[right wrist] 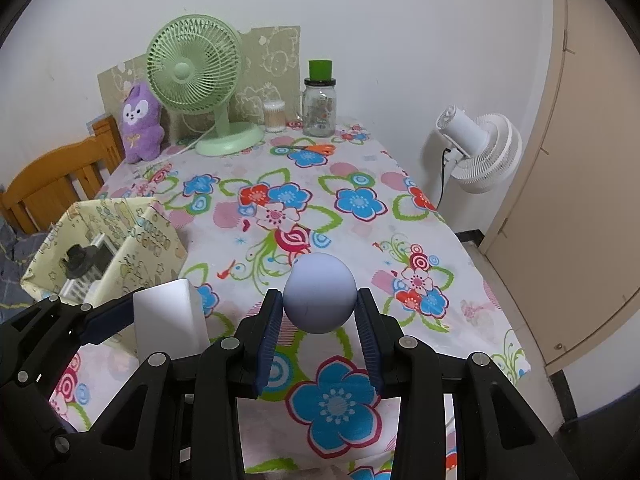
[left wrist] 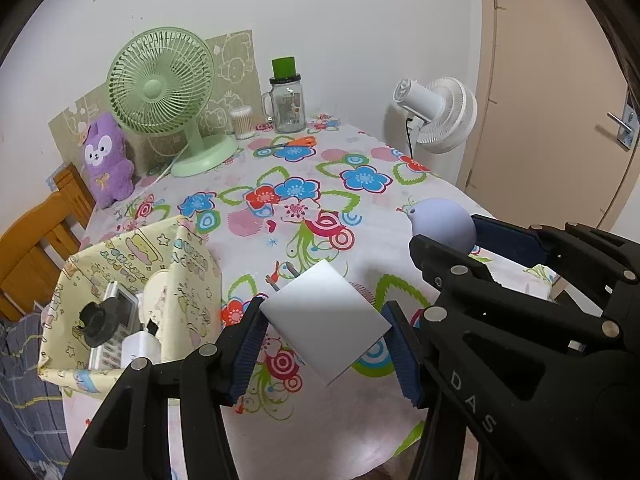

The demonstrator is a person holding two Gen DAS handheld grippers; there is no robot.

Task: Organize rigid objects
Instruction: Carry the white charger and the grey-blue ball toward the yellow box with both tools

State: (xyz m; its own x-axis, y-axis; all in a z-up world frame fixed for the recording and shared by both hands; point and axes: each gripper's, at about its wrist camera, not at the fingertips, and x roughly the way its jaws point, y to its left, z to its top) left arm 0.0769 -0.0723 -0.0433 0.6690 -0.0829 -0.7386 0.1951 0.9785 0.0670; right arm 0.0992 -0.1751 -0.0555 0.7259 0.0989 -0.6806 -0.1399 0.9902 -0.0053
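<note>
White charger block (left wrist: pixel 326 316), prongs pointing up and away, is pinched between the blue pads of the left gripper (left wrist: pixel 326 334) and held off the floral tablecloth (left wrist: pixel 360 152). Lilac ball (right wrist: pixel 320 293) is pinched the same way in the right gripper (right wrist: pixel 320 332), jaws nearly pressed together on its sides, also clear of the cloth. So both grippers are loaded, neither spread.

Step in hand, by my read: carry phase, two rigid items picked and lifted, headed for the yellow patterned box (left wrist: pixel 192 268). The box sits just left of and slightly ahead of the left gripper; from the right gripper it is well off to the left, beyond the charger. Already in the box: a remote-like handset (left wrist: pixel 120 320), a black round part (left wrist: pixel 96 318) and a small white plug (left wrist: pixel 140 346). What exactly the black part is I can't tell, view too distorted.

Next move calls for swinging the left gripper leftward over the box rim, lowering, then opening; the ball follows, and it needs a low release as it will probably roll.

Pose: both grippers tilt down and forward, side by side, right one close alongside the left. Ahead, far end of the table: green fan (left wrist: pixel 160 92), purple plush (left wrist: pixel 106 160), glass jar (left wrist: pixel 286 104), orange scissors (left wrist: pixel 294 143).
</note>
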